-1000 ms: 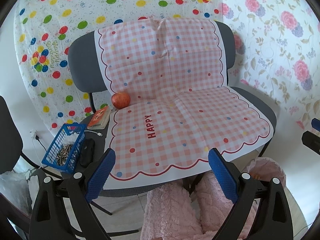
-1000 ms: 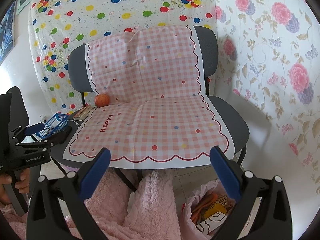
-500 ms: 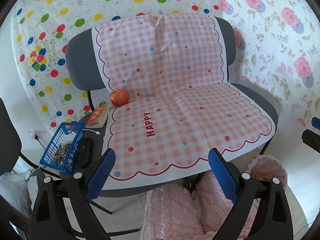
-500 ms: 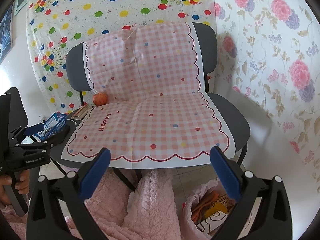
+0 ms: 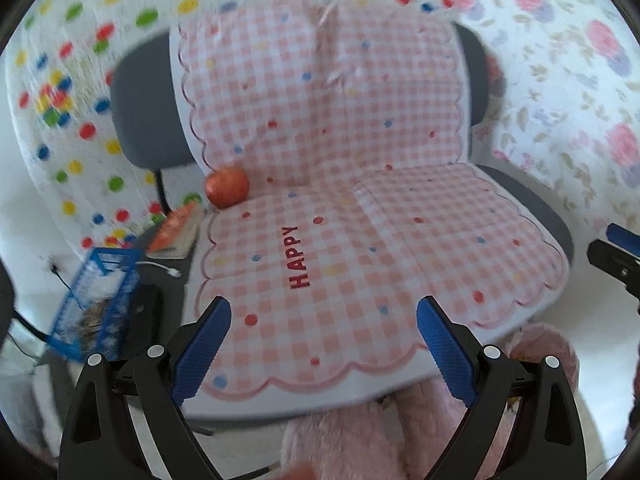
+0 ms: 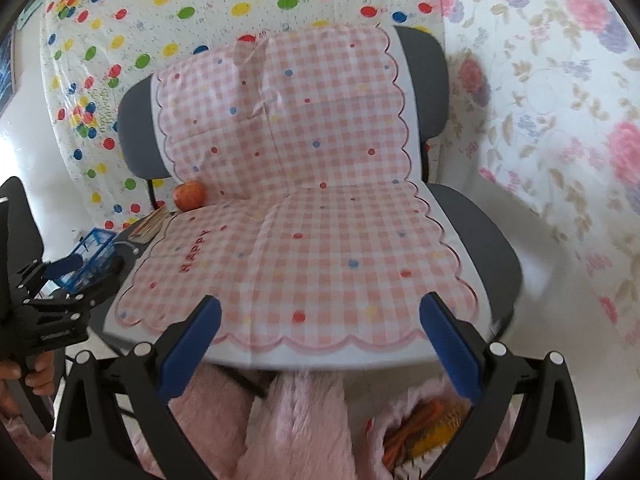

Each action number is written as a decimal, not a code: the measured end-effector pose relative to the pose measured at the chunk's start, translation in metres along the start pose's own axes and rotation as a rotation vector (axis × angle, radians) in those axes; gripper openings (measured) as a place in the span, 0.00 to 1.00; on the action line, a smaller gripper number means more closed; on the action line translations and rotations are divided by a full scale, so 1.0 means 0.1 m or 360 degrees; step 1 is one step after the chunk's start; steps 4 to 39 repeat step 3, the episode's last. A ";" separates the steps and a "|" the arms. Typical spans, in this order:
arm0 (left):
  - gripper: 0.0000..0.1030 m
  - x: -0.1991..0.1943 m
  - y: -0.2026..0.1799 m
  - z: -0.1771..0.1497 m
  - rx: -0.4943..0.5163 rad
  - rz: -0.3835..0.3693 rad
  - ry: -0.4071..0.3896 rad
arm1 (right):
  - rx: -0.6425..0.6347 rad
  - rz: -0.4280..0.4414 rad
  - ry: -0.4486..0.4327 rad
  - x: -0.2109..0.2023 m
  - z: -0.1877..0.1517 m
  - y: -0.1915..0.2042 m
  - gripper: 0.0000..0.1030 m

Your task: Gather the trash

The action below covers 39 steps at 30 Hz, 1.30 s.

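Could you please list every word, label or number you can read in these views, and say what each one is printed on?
"HAPPY": red capitals on the pink checked cloth over the chair seat.
Small print on the balloon-patterned sheet behind the chair: too blurred to read.
Orange book cover: nothing legible.
White marking on the left gripper body: too small to read.

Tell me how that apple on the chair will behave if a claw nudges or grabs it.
The apple is round and sits loose on the smooth checked cloth, so a nudge would probably roll it, perhaps toward the book beside it. It looks firm and glossy, so the pads may slip unless closed around its middle. Probably heavy for its size.
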<state>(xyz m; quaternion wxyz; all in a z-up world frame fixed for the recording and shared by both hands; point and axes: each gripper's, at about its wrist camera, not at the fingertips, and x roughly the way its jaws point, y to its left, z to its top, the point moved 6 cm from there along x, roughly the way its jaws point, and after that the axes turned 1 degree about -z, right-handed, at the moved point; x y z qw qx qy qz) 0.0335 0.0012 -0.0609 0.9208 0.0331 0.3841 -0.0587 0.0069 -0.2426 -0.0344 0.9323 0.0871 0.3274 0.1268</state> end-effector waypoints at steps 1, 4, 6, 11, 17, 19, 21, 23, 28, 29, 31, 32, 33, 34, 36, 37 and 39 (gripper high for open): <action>0.90 0.23 0.07 0.08 -0.0016 -0.0006 0.0026 | 0.0018 -0.0005 0.0016 0.21 0.09 -0.08 0.94; 0.90 0.65 0.19 0.23 -0.0042 0.0001 0.0081 | 0.0065 -0.0029 0.0043 0.75 0.30 -0.25 0.94; 0.90 0.65 0.19 0.23 -0.0042 0.0001 0.0081 | 0.0065 -0.0029 0.0043 0.75 0.30 -0.25 0.94; 0.90 0.65 0.19 0.23 -0.0042 0.0001 0.0081 | 0.0065 -0.0029 0.0043 0.75 0.30 -0.25 0.94; 0.90 0.65 0.19 0.23 -0.0042 0.0001 0.0081 | 0.0065 -0.0029 0.0043 0.75 0.30 -0.25 0.94; 0.90 0.65 0.19 0.23 -0.0042 0.0001 0.0081 | 0.0065 -0.0029 0.0043 0.75 0.30 -0.25 0.94; 0.90 0.65 0.19 0.23 -0.0042 0.0001 0.0081 | 0.0065 -0.0029 0.0043 0.75 0.30 -0.25 0.94; 0.90 0.65 0.19 0.23 -0.0042 0.0001 0.0081 | 0.0065 -0.0029 0.0043 0.75 0.30 -0.25 0.94; 0.90 0.65 0.19 0.23 -0.0042 0.0001 0.0081 | 0.0065 -0.0029 0.0043 0.75 0.30 -0.25 0.94; 0.90 0.65 0.19 0.23 -0.0042 0.0001 0.0081 | 0.0065 -0.0029 0.0043 0.75 0.30 -0.25 0.94; 0.90 0.65 0.19 0.23 -0.0042 0.0001 0.0081 | 0.0065 -0.0029 0.0043 0.75 0.30 -0.25 0.94; 0.90 0.65 0.19 0.23 -0.0042 0.0001 0.0081 | 0.0065 -0.0029 0.0043 0.75 0.30 -0.25 0.94; 0.90 0.65 0.19 0.23 -0.0042 0.0001 0.0081 | 0.0065 -0.0029 0.0043 0.75 0.30 -0.25 0.94; 0.90 0.65 0.19 0.23 -0.0042 0.0001 0.0081 | 0.0065 -0.0029 0.0043 0.75 0.30 -0.25 0.94; 0.90 0.65 0.19 0.23 -0.0042 0.0001 0.0081 | 0.0065 -0.0029 0.0043 0.75 0.30 -0.25 0.94; 0.90 0.65 0.19 0.23 -0.0042 0.0001 0.0081 | 0.0065 -0.0029 0.0043 0.75 0.30 -0.25 0.94; 0.90 0.65 0.19 0.23 -0.0042 0.0001 0.0081 | 0.0065 -0.0029 0.0043 0.75 0.30 -0.25 0.94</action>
